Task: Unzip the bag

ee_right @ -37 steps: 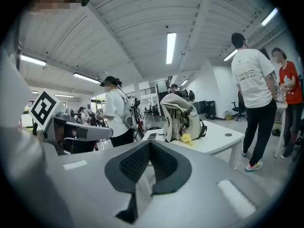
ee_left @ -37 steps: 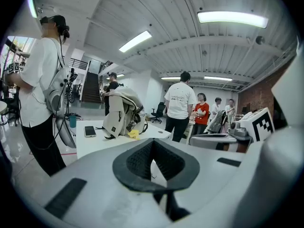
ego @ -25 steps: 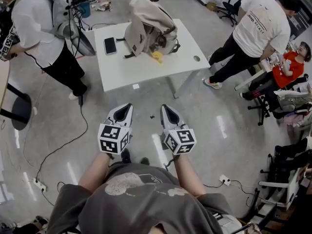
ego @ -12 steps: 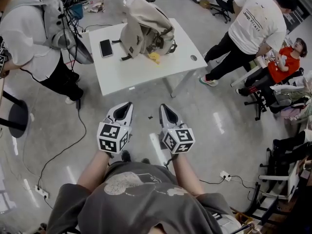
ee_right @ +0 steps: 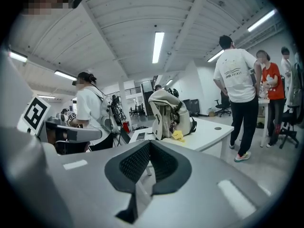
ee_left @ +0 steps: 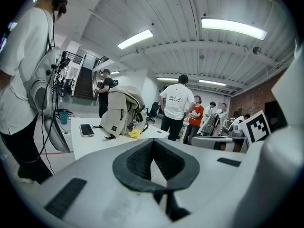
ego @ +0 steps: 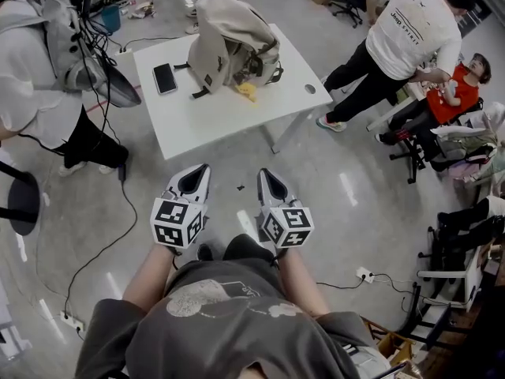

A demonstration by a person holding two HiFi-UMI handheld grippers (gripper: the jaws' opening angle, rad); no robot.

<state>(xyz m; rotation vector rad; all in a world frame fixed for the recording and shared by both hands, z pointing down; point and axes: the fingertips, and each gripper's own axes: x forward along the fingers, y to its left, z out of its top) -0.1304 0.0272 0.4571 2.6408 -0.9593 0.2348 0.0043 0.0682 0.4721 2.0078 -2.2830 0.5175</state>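
One beige fabric backpack (ego: 229,42) stands upright on the far half of the white rectangular table (ego: 213,125), and nothing is touching it. A flat black smartphone (ego: 164,77) lies just to its left. A small yellow object (ego: 248,91) sits right against its near side. Coming nearer, the left gripper (ego: 196,172) and the right gripper (ego: 268,175) hang side by side over the glossy grey floor (ego: 347,204), close to the wearer's grey shirt and well apart from the table. Both point toward the bag. Each gripper view shows its dark pads pressed together with nothing caught between them, so both are clenched and empty. Out at the edges, a person in a white T-shirt (ego: 410,26) stands far right of the table. Another person in a red top (ego: 458,97) sits beside them, and a third person in a white shirt (ego: 35,85) stands at the far left. A black cable (ego: 102,235) trails across the floor on the left.
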